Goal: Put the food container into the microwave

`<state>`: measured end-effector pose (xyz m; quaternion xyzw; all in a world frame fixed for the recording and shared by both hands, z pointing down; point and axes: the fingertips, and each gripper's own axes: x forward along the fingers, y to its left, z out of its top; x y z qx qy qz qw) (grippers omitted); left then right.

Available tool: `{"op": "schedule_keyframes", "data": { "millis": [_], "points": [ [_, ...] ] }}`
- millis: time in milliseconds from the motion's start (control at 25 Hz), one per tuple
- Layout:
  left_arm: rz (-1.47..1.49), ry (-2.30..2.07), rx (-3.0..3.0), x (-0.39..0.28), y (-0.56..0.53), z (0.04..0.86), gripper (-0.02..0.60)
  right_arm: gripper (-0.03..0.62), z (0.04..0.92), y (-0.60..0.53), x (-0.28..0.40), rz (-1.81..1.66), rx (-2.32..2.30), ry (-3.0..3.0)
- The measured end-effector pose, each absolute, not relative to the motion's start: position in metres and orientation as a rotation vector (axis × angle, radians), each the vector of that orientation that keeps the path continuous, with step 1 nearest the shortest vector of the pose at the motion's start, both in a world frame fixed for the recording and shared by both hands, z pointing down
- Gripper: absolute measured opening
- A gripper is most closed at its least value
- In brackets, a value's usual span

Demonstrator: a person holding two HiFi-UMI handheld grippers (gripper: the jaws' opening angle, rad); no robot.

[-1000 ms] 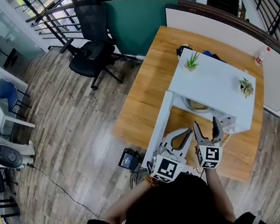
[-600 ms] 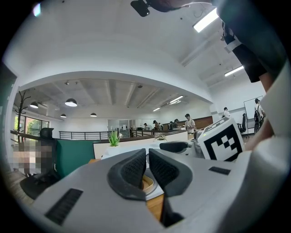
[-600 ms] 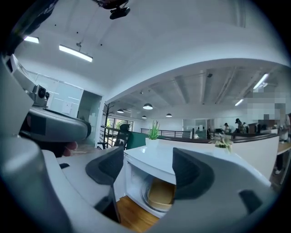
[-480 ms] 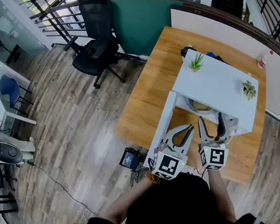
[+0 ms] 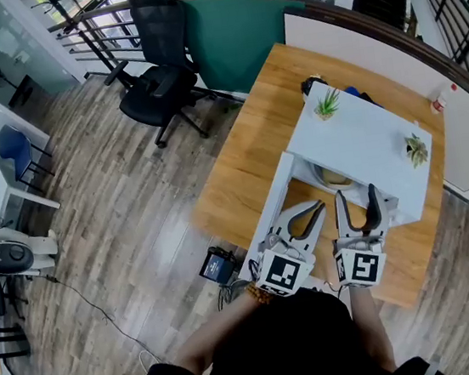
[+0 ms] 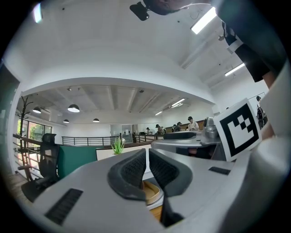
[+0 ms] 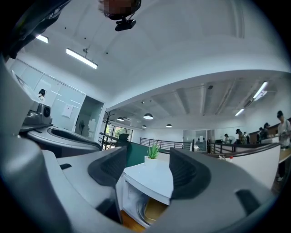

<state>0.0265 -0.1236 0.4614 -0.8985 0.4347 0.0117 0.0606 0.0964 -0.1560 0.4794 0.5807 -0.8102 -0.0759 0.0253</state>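
Right gripper (image 5: 356,197) has come up a fair bit compared with a second ago, and the left gripper (image 5: 316,208) has crept up with it, so both sit closer under the head camera now. The right one's jaws have just been closing in, but they're apart with nothing between them, just a clear look through the gap at the microwave (image 5: 357,145). So it's empty. The left gripper's jaws are pretty much together, only a sliver showing, and nothing's pinched in there either.

Now the bit that matters: the food container (image 5: 334,179) is already inside the microwave, sitting on the floor of the cavity. From the right gripper it's straight ahead and lower down. That gripper is lined up with the cavity mouth, so it's the nearer one to the container. I can only see a tan curved rim under the microwave's top, so I honestly can't say whether it has a long axis or is just round.

The door (image 5: 269,212) is wide open, hinged on the left side and sticking out toward the person. The left gripper is just beside its free edge, way closer than the right one. My guess is the placing is done and what's left is swinging that door shut, which looks like a left-hand job.

Microwave's on a wooden bench (image 5: 249,137), with two little potted plants (image 5: 324,104) on top.
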Motion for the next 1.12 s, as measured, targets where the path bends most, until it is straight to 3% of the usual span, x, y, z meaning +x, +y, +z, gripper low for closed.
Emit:
{"op": "schedule_keyframes", "data": {
  "millis": [280, 1120],
  "points": [
    [0.073, 1.336, -2.650, 0.025, -0.125, 0.451, 0.038, 0.216, 0.472, -0.149, 0.095, -0.267, 1.809, -2.506],
    [0.120, 1.361, -2.656, 0.028, -0.119, 0.455, 0.038, 0.072, 0.470, -0.131, 0.084, -0.329, 1.870, -2.454]
  ]
}}
